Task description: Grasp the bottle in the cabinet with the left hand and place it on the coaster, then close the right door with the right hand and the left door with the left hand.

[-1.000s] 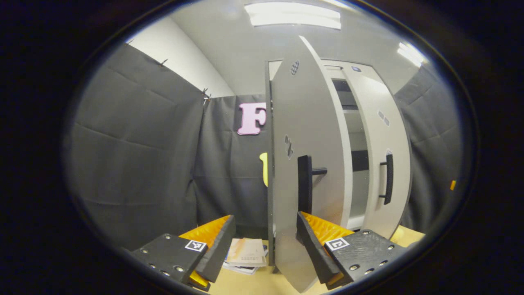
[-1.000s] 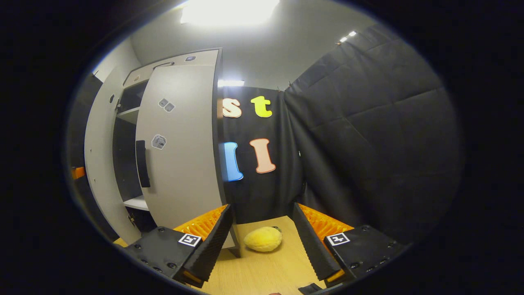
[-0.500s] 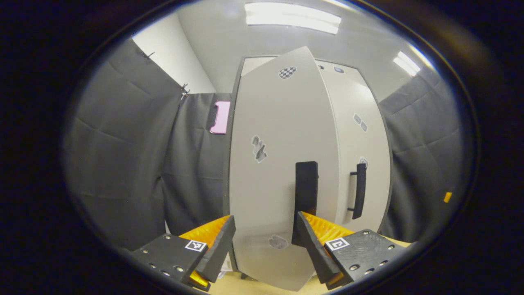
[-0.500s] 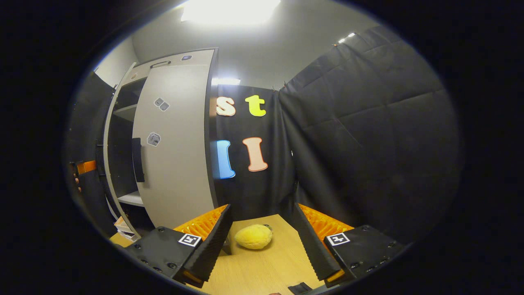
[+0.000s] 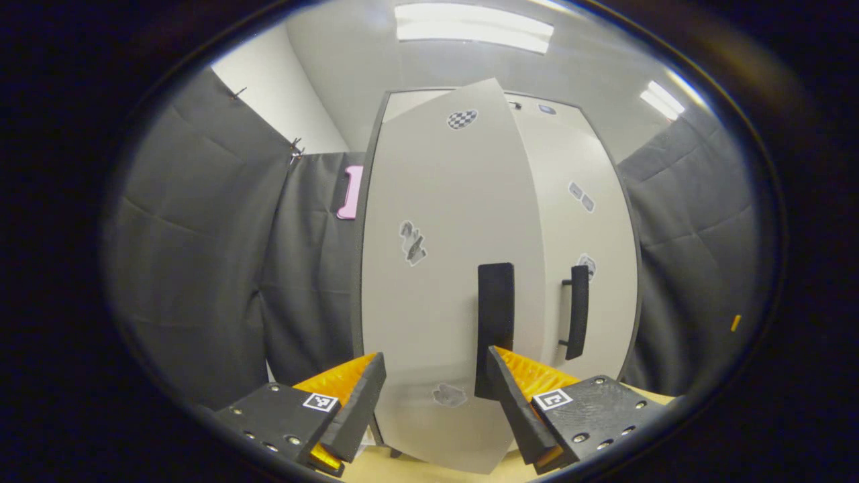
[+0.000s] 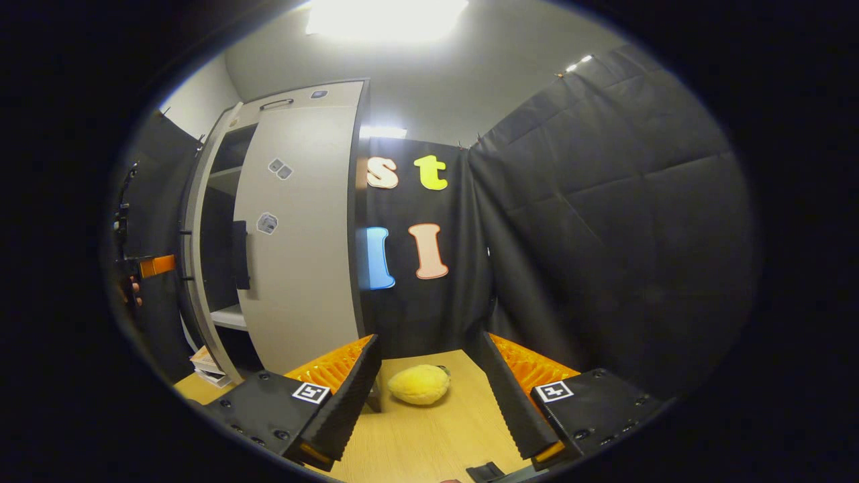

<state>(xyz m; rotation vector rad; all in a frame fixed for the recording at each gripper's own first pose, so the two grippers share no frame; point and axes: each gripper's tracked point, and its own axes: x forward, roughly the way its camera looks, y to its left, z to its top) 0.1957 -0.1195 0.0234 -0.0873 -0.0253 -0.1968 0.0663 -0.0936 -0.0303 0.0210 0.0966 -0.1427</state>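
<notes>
Left door (image 5: 436,268) nearly shut, last step in hand.
Left hand-held gripper (image 5: 436,396) is wide open, holding nothing, just before the door panel beside its handle (image 5: 495,322); next, I judge, a gentle forward push until flush with the right door (image 5: 577,235).

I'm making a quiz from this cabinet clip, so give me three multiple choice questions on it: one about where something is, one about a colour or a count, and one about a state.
1. Where does the yellow plush toy lie?
A. on the wooden table
B. on a cabinet shelf
C. on top of the cabinet

2. How many door handles show in the left gripper view?
A. one
B. two
C. four

3. How does the left door stand?
A. wide open
B. taken off
C. nearly shut, a gap left

Answers: 1 A, the toy rests on the tabletop ahead of the right gripper. 2 B, one handle per door. 3 C, the right gripper view shows shelves through the gap.
</notes>
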